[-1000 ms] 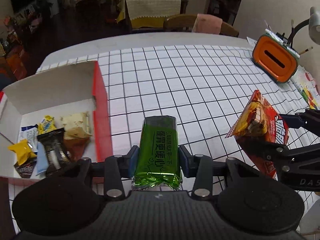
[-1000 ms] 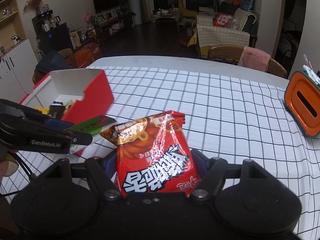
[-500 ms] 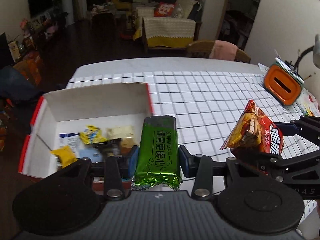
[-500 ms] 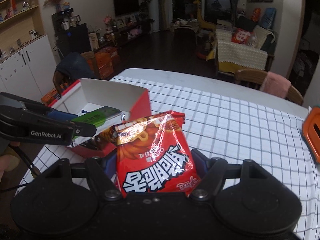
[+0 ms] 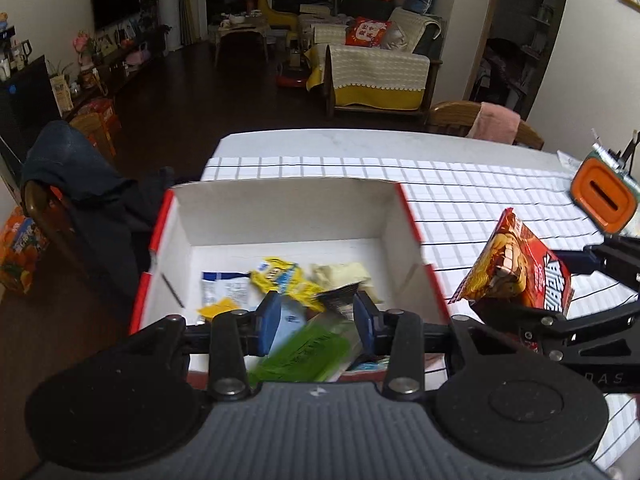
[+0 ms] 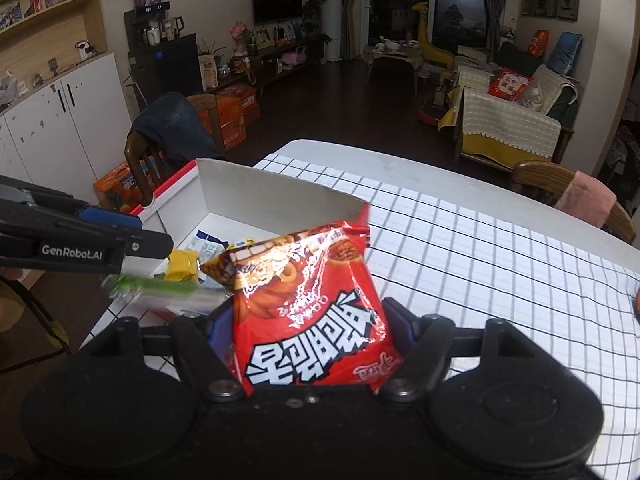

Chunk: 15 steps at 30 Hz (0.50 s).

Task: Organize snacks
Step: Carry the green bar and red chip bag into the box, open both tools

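Several snacks lie already in the box (image 5: 394, 216), the green packet (image 5: 304, 354) drops blurred from the opened left gripper (image 5: 315, 317), and the right gripper (image 6: 310, 334) grips the red bag (image 6: 308, 304), not yet placed.

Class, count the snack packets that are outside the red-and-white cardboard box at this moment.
2: the blurred green foil packet dropping below the open left gripper, over the box; the red crisp packet clamped in the right gripper. None hidden that I can tell.

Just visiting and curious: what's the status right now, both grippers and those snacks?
Left gripper open, green packet blurred, dropping into box. Right gripper shut on red snack bag, beside box. Nothing blocking.
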Each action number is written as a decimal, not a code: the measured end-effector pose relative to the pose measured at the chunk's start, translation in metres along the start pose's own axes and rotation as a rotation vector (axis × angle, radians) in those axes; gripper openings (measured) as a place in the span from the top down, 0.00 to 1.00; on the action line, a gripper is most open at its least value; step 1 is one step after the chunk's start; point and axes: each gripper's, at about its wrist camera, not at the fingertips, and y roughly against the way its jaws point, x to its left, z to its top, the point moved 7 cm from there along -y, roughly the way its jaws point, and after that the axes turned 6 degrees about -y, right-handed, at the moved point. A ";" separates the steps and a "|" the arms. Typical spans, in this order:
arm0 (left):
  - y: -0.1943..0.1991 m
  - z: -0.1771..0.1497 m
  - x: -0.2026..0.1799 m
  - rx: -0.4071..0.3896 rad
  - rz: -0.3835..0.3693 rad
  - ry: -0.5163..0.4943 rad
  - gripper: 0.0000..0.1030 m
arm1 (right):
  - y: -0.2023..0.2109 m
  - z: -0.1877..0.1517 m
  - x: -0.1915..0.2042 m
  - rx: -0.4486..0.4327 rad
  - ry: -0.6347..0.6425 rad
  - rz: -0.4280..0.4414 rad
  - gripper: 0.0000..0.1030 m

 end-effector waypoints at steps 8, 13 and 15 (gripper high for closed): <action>-0.028 -0.022 0.045 0.077 0.027 0.041 0.63 | -0.055 0.007 0.028 0.065 -0.004 -0.006 0.28; -0.035 -0.031 0.059 0.093 0.032 0.048 0.63 | -0.093 0.015 0.046 0.106 0.015 -0.020 0.28; -0.038 -0.035 0.065 0.102 0.031 0.054 0.63 | -0.107 0.017 0.053 0.120 0.034 -0.027 0.28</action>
